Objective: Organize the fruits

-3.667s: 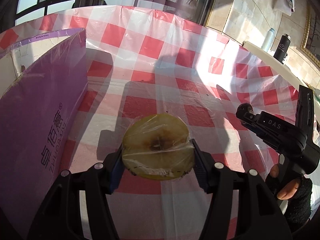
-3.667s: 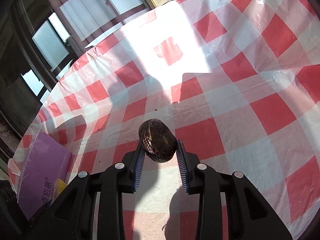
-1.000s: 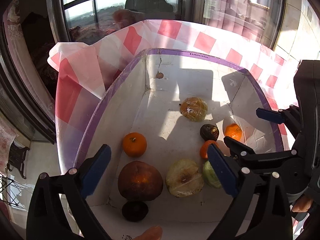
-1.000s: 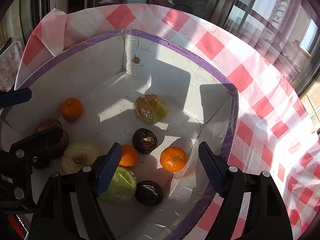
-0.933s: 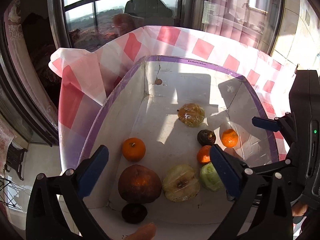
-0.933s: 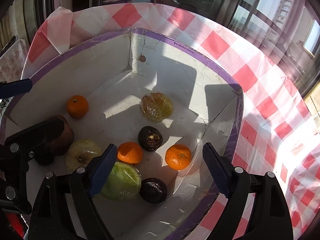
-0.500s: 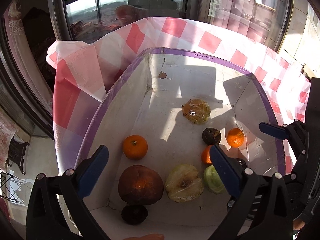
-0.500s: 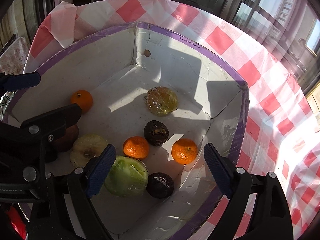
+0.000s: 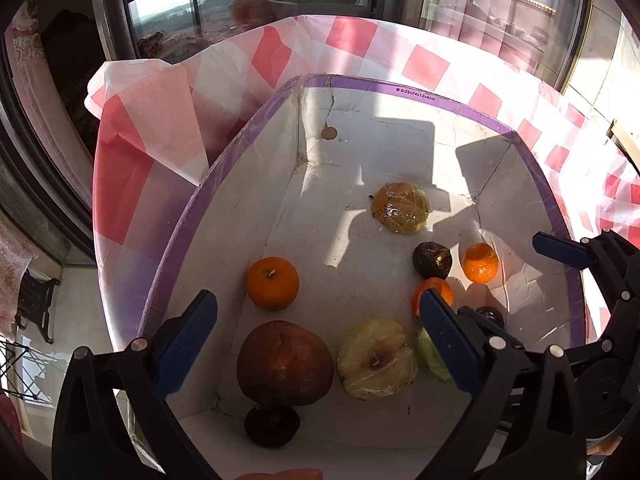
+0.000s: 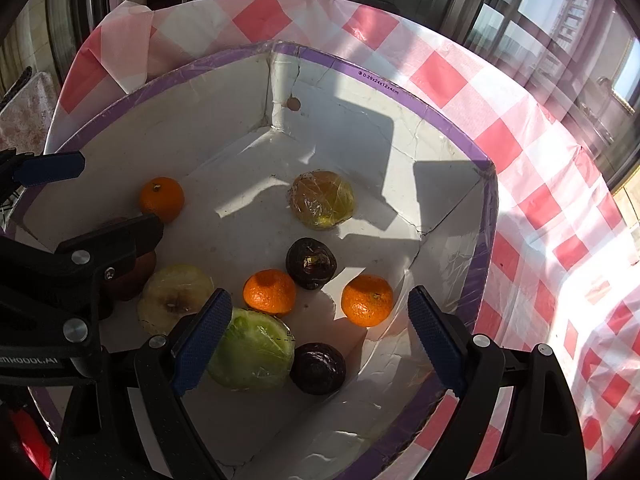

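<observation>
Both grippers, left (image 9: 316, 344) and right (image 10: 318, 328), hung spread wide and empty above the purple-rimmed cardboard box (image 10: 436, 118), where round oranges (image 10: 367, 300), film-wrapped fruit (image 10: 322, 199) and wrinkled dark fruit (image 10: 311, 258) lay.

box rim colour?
Purple tape along the top edge of the box; its inside walls are white. Clearest in the right wrist view.

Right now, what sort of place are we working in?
Probably a home, a sunlit room or enclosed balcony high up. A red-checked tablecloth covers the table, large windows show a distant landscape, and the purple-rimmed box holds loose household fruit.
</observation>
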